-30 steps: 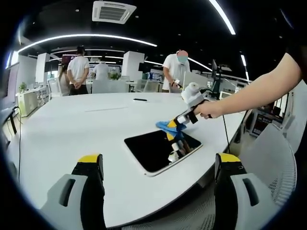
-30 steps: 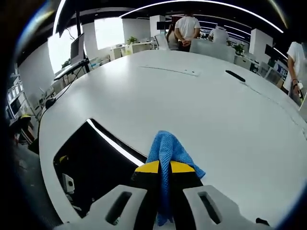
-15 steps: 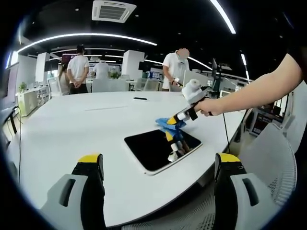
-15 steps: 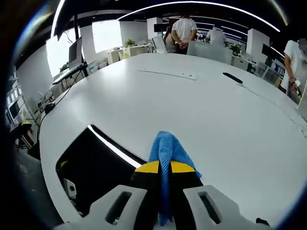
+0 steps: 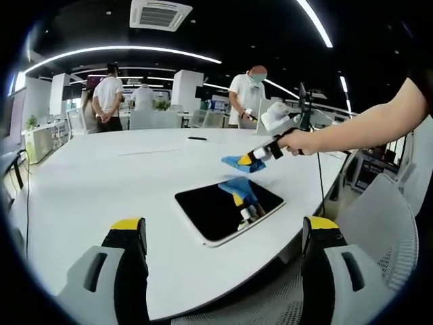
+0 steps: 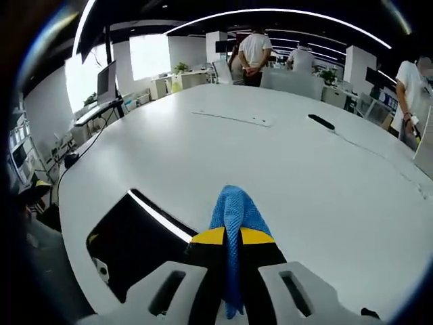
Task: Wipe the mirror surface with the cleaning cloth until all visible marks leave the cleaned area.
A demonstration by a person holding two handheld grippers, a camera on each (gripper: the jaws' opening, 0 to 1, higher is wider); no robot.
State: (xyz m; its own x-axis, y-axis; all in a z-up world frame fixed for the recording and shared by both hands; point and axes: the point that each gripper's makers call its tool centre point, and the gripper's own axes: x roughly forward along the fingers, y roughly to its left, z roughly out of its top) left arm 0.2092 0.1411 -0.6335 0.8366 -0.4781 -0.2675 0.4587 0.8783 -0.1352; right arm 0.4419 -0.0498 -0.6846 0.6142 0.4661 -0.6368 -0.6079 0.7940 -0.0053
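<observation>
while the person's bare forearm (image 5: pixel 365 128) reaches in from the right of the left gripper view, the hand (image 5: pixel 298 142) holds the right gripper (image 5: pixel 247 159) pointing down toward the white surface (image 5: pixel 101 183), with its tips above the far edge of the mirror (image 5: pixel 226 210) and not touching it. the jaws of the right gripper are closed tight on the cleaning cloth (image 6: pixel 233 217), a blue woven cloth that is folded between the yellow tips and sticks out in front of them in the right gripper view. the left gripper (image 5: pixel 226 240) is low at the near edge of the surface, its jaws are wide apart and they hold nothing. the mirror is a dark rectangle with rounded corners and a thin pale rim, lying flat near the edge of the surface; it reflects the blue cloth and the gripper above it, and in the right gripper view a bright ceiling light line runs across it. i cannot tell if marks are on the glass.
</observation>
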